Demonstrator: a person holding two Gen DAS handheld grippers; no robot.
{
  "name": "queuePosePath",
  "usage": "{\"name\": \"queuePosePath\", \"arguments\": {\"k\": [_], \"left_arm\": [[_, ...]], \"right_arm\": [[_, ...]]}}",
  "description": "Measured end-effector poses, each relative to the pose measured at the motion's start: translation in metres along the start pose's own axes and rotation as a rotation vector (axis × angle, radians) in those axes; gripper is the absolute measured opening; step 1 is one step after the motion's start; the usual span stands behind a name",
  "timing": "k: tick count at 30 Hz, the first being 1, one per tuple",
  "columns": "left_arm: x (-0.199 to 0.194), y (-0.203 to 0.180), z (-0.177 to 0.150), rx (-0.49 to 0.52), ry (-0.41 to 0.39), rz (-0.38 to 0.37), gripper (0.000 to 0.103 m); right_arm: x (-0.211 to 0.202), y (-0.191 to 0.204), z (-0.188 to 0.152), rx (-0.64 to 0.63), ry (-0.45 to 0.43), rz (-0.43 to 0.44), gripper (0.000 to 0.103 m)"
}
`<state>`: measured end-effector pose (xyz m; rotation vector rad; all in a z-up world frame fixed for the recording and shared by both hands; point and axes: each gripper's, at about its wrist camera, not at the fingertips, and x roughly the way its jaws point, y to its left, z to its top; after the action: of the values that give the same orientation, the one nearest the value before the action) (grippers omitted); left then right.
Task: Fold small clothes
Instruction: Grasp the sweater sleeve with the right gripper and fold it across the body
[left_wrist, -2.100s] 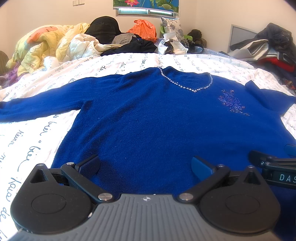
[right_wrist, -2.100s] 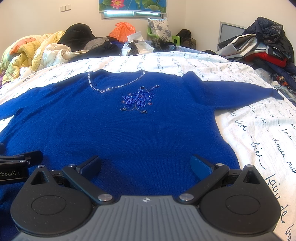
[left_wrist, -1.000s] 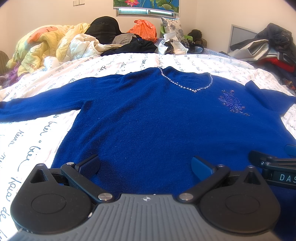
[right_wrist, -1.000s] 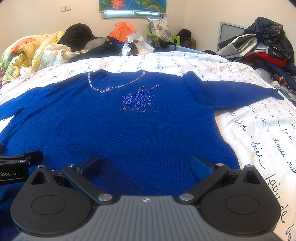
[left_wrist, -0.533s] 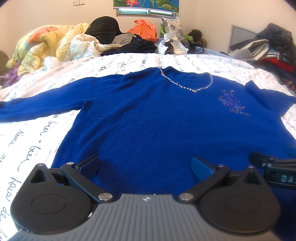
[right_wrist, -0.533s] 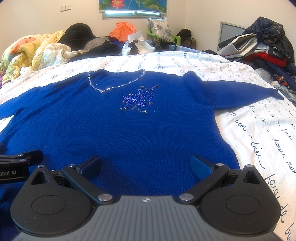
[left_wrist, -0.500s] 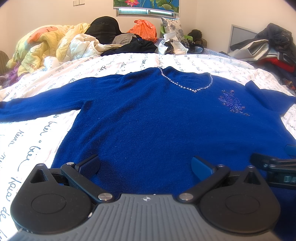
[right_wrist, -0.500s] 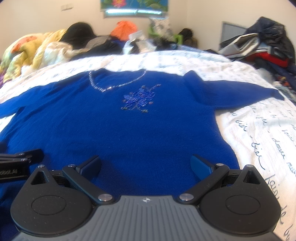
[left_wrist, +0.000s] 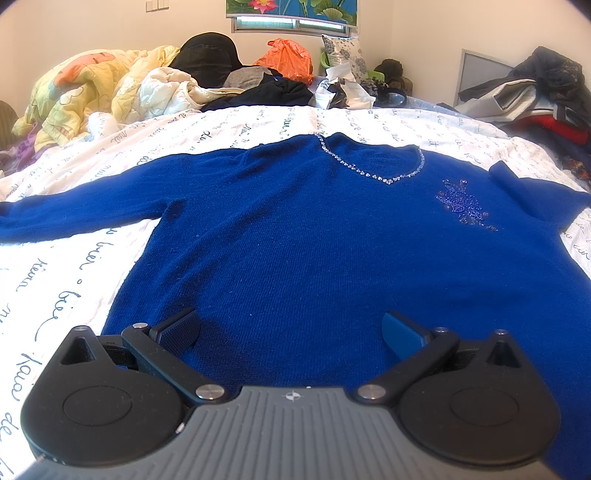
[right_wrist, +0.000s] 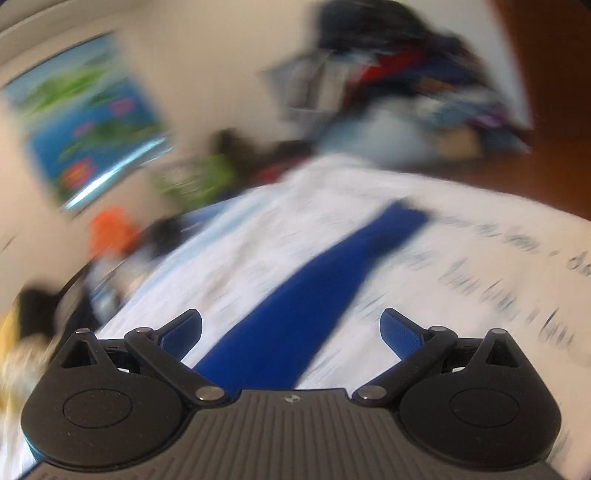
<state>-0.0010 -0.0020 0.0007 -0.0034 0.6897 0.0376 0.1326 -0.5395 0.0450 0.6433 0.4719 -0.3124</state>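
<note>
A dark blue sweater (left_wrist: 314, 240) lies flat on the bed with a rhinestone neckline (left_wrist: 373, 173) and a beaded flower (left_wrist: 463, 206); both sleeves are spread out. My left gripper (left_wrist: 291, 328) hovers open just above its lower hem, nothing between the fingers. In the right wrist view, which is heavily blurred, my right gripper (right_wrist: 291, 328) is open above the sweater's right sleeve (right_wrist: 321, 288), which runs away from it to the cuff (right_wrist: 406, 218).
The bed has a white sheet with black script (left_wrist: 55, 288). A yellow quilt (left_wrist: 85, 88), dark clothes (left_wrist: 273, 92) and an orange bag (left_wrist: 288, 55) pile at its head. More clothes (left_wrist: 535, 96) are heaped at the right.
My right gripper has swung quickly rightward, from over the sweater's hem to over its right sleeve, and has left the left wrist view. The left gripper and the sweater have not moved.
</note>
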Motion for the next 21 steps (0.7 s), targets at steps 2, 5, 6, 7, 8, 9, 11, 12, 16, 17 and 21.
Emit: {"name": "queuePosePath", "arguments": {"k": [2,5,6,7,8,9,11,12,16,17,21], "left_arm": [[0.000,0.000,0.000,0.000,0.000,0.000,0.103],[0.000,0.000,0.000,-0.001,0.000,0.001,0.103],[0.000,0.000,0.000,-0.001,0.000,0.000,0.103],[0.000,0.000,0.000,-0.001,0.000,0.000,0.103],[0.000,0.000,0.000,-0.001,0.000,0.000,0.103],[0.000,0.000,0.000,-0.001,0.000,0.000,0.103],[0.000,0.000,0.000,-0.001,0.000,0.000,0.103],[0.000,0.000,0.000,-0.001,0.000,0.000,0.103],[0.000,0.000,0.000,-0.001,0.000,-0.001,0.103],[0.000,0.000,0.000,-0.002,-0.001,-0.002,0.103],[0.000,0.001,0.001,-0.008,-0.003,-0.005,0.103]], "right_arm": [[0.024,-0.026,0.023,0.118,0.023,-0.017,0.096],[0.064,-0.037,0.029,0.167,0.121,-0.012,0.070],[0.075,-0.037,0.026,0.177,0.149,-0.017,0.062],[0.082,-0.039,0.025,0.194,0.173,-0.011,0.061],[0.087,-0.040,0.022,0.201,0.179,0.010,0.061],[0.091,-0.037,0.020,0.185,0.174,0.023,0.061],[0.095,-0.034,0.022,0.146,0.154,0.025,0.061],[0.098,-0.033,0.023,0.136,0.136,0.023,0.061],[0.113,-0.028,0.026,0.060,0.094,-0.006,0.009],[0.117,-0.026,0.026,0.031,0.107,-0.044,0.003],[0.096,-0.006,0.024,-0.026,0.040,-0.041,0.002]]}}
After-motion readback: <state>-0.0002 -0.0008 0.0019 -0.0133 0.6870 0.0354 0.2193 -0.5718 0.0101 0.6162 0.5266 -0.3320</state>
